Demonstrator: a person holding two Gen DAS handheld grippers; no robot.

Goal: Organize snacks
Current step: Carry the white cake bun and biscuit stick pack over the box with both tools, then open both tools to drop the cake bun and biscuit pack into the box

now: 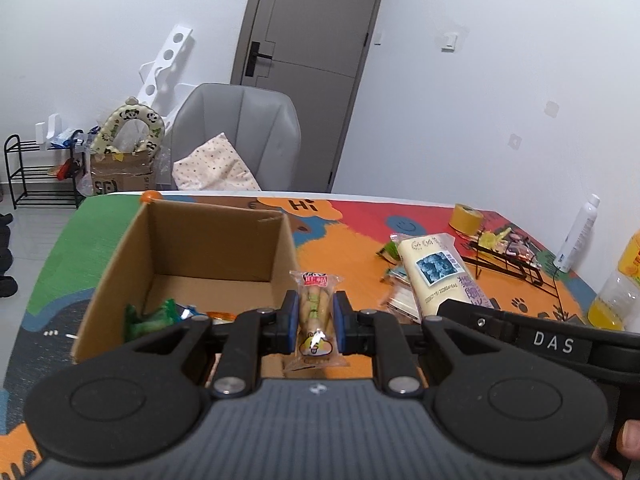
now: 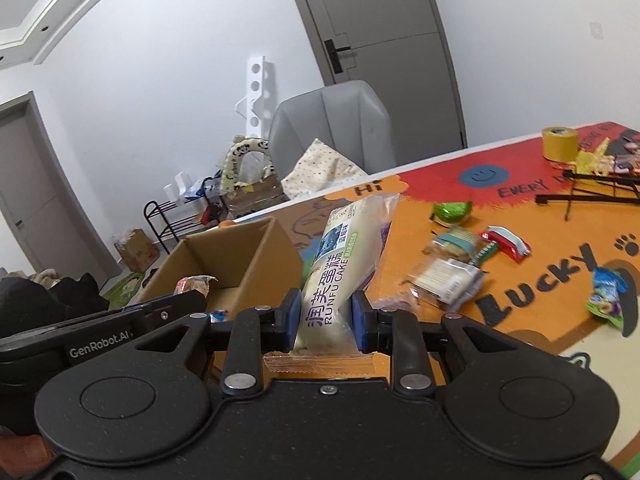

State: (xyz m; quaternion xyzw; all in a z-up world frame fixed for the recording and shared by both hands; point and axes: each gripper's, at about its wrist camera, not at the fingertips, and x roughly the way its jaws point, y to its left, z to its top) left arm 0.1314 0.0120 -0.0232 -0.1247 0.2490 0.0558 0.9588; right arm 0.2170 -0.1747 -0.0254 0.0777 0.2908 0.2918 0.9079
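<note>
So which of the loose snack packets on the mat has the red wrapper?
The small red packet with a white and pale blue stripe, lying right of the clear cracker packs. The other loose ones are the green foil packet and the blue-green packet.

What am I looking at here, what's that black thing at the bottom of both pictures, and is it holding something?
That black thing is a handheld gripper: a person holds one in each hand, and each carries a camera looking forward along its two fingers. So one picture is from the left hand, the other from the right.

The left gripper is shut on a small clear snack packet, beside an open cardboard box that already holds a few snacks.

The right gripper is shut on a long white cake package.

Below is a colourful table mat with loose wrapped snacks, a yellow tape roll and a black wire rack. A grey chair stands behind the table.
</note>
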